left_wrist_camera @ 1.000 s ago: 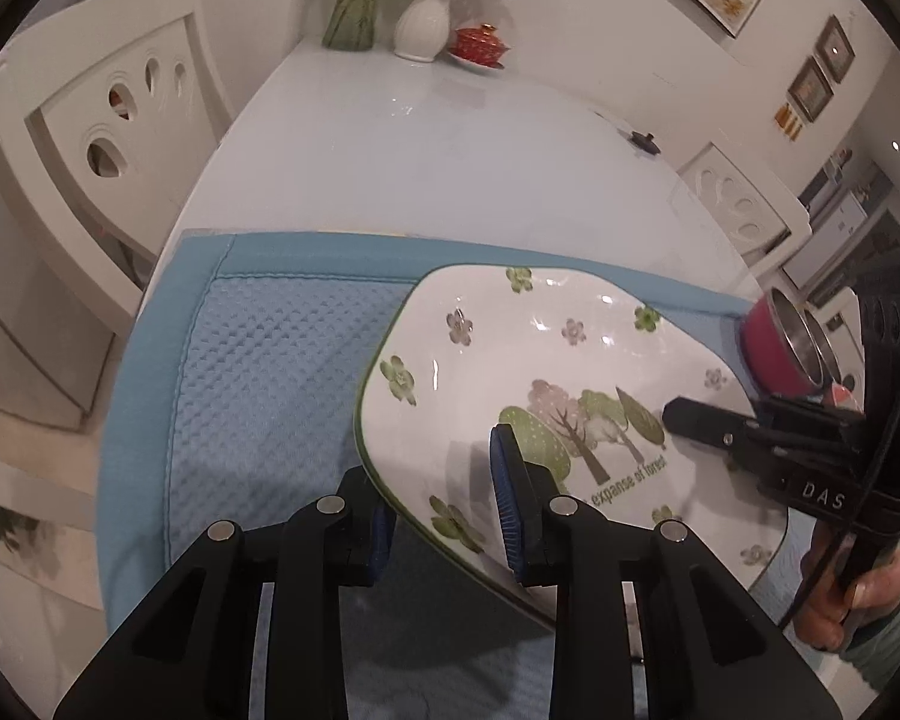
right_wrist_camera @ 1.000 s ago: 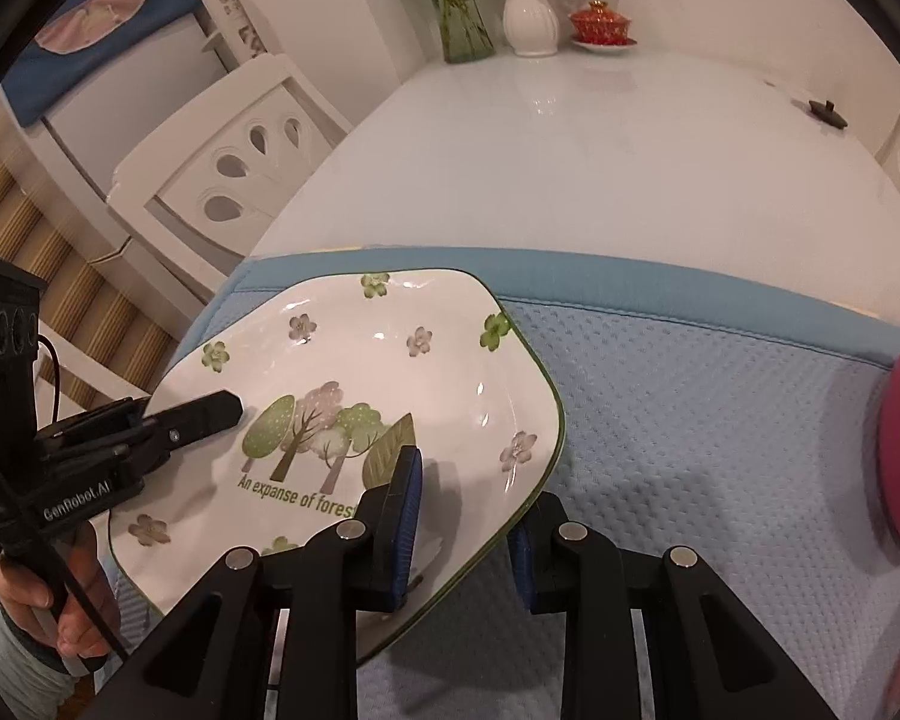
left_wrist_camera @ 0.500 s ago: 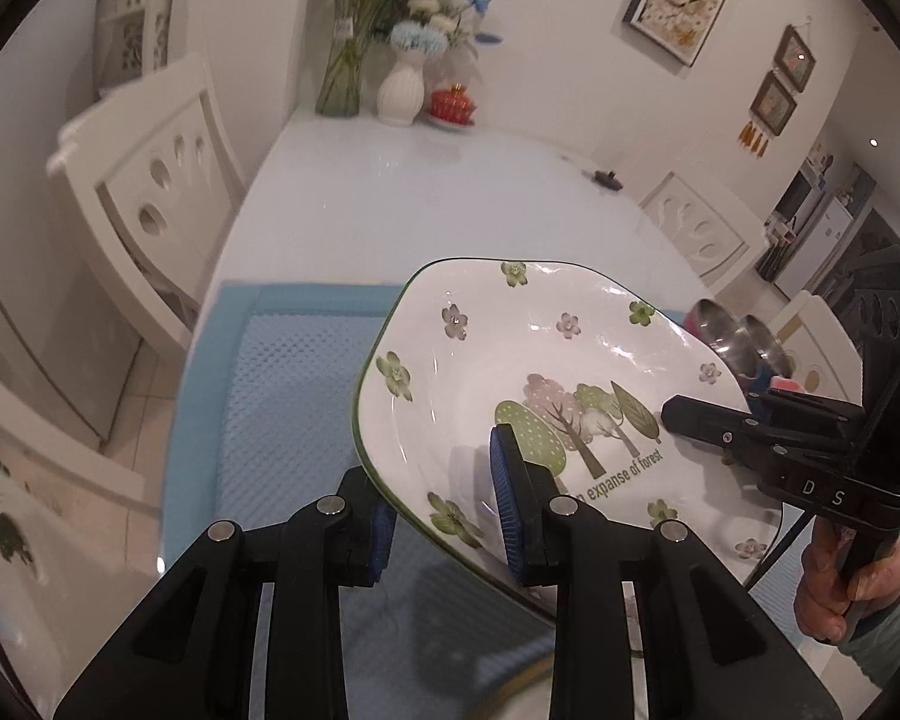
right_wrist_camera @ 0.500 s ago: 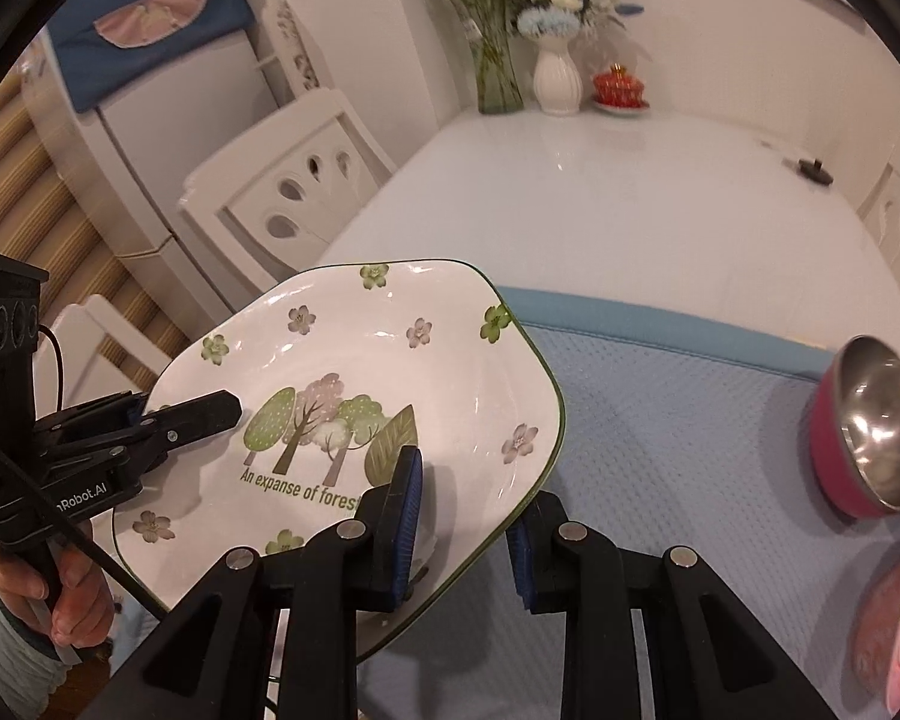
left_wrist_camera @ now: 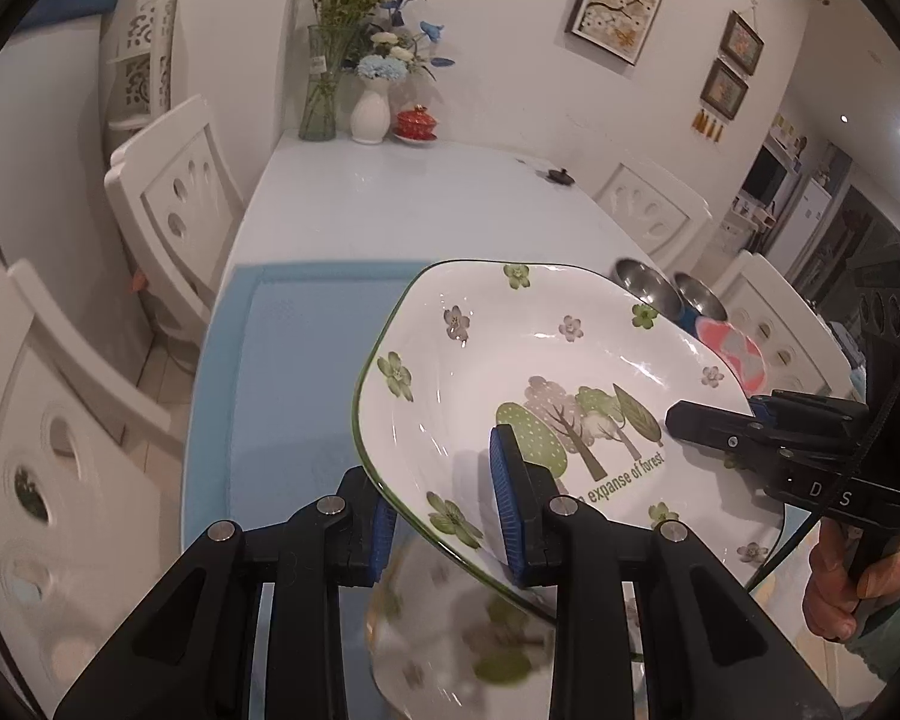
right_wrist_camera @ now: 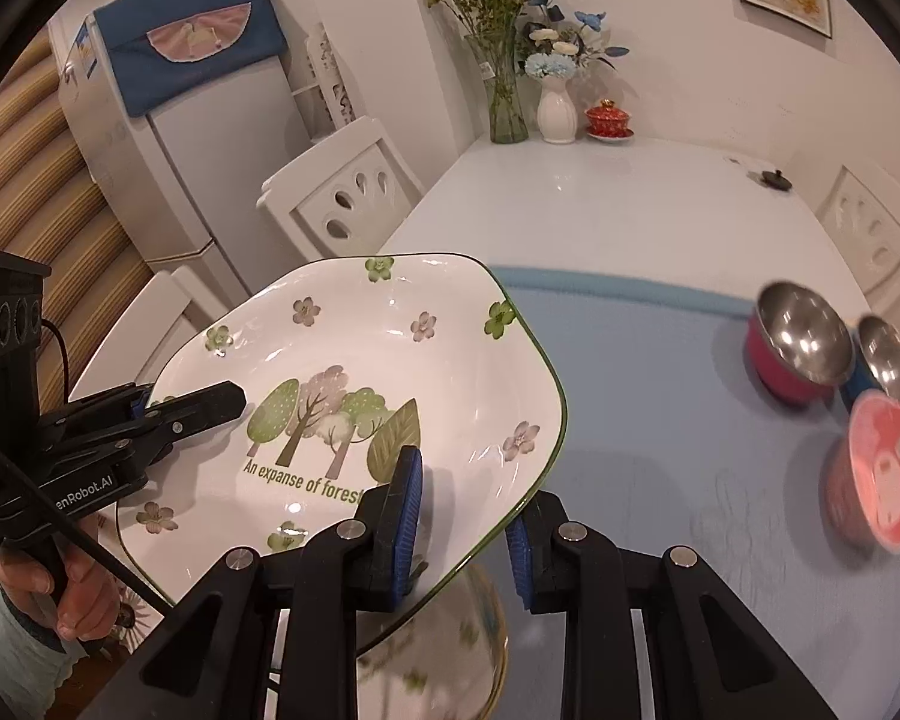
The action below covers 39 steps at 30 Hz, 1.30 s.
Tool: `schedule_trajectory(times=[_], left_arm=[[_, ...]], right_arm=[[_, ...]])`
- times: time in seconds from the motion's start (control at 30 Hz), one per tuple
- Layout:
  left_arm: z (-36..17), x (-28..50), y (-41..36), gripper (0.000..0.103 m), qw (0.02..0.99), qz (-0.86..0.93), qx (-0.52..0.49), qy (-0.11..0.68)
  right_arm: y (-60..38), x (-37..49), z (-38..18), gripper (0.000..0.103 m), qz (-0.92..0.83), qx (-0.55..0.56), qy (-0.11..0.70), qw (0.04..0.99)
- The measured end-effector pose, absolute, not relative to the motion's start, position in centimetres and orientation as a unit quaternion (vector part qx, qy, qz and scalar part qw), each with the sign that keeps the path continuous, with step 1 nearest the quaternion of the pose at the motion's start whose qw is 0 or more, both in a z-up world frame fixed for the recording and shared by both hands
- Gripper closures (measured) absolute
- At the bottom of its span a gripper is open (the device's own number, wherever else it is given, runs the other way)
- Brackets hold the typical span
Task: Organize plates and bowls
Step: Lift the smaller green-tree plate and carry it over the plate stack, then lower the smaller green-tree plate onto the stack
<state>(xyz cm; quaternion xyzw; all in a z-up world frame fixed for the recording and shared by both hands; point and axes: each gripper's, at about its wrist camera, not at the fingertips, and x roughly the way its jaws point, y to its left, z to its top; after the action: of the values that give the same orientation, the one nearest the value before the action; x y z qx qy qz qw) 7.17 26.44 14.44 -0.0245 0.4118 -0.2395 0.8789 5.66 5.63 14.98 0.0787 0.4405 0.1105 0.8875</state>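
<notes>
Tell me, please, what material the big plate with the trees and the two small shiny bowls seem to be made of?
The tree plate looks like glazed ceramic: glossy white, sharp light glints, printed trees and a thin green rim line. The two small bowls seem to be polished metal inside, probably stainless steel, since they mirror the room lights; one has a pink outer shell, perhaps plastic or paint.

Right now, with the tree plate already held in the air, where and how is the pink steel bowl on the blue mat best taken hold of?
Probably by its rim. The pink steel bowl stands upright on the blue mat with its mouth open, so one finger can go inside and one outside. Come from above at the near-left side, since the blue steel bowl crowds its right. Both grippers are busy on the plate.
</notes>
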Motion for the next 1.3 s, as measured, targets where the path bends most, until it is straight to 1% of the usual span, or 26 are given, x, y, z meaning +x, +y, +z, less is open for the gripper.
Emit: schedule_trajectory(times=[0.3,0.6,0.77,0.9,1.17,1.3], left_arm=[[11.3,2.1,26.5,0.078,0.852,-0.249,-0.025,0.459],[8.8,-1.3,26.5,0.078,0.835,-0.243,-0.015,0.493],[7.4,-2.0,27.5,0.077,0.829,-0.225,-0.025,0.512],[6.4,-1.9,28.3,0.077,0.827,-0.218,-0.033,0.517],[6.2,-1.5,28.0,0.077,0.833,-0.219,0.005,0.509],[6.1,-0.9,27.4,0.076,0.832,-0.211,0.047,0.512]], right_arm=[[6.0,-0.7,12.1,0.078,0.099,0.090,0.480,0.867],[6.6,-4.8,9.0,0.078,0.099,0.098,0.515,0.846],[7.9,-6.4,7.2,0.078,0.110,0.093,0.532,0.834],[8.2,-6.6,6.2,0.078,0.115,0.110,0.537,0.828],[8.8,-6.6,5.9,0.078,0.118,0.108,0.538,0.828],[8.7,-6.8,5.9,0.078,0.122,0.121,0.541,0.823]])
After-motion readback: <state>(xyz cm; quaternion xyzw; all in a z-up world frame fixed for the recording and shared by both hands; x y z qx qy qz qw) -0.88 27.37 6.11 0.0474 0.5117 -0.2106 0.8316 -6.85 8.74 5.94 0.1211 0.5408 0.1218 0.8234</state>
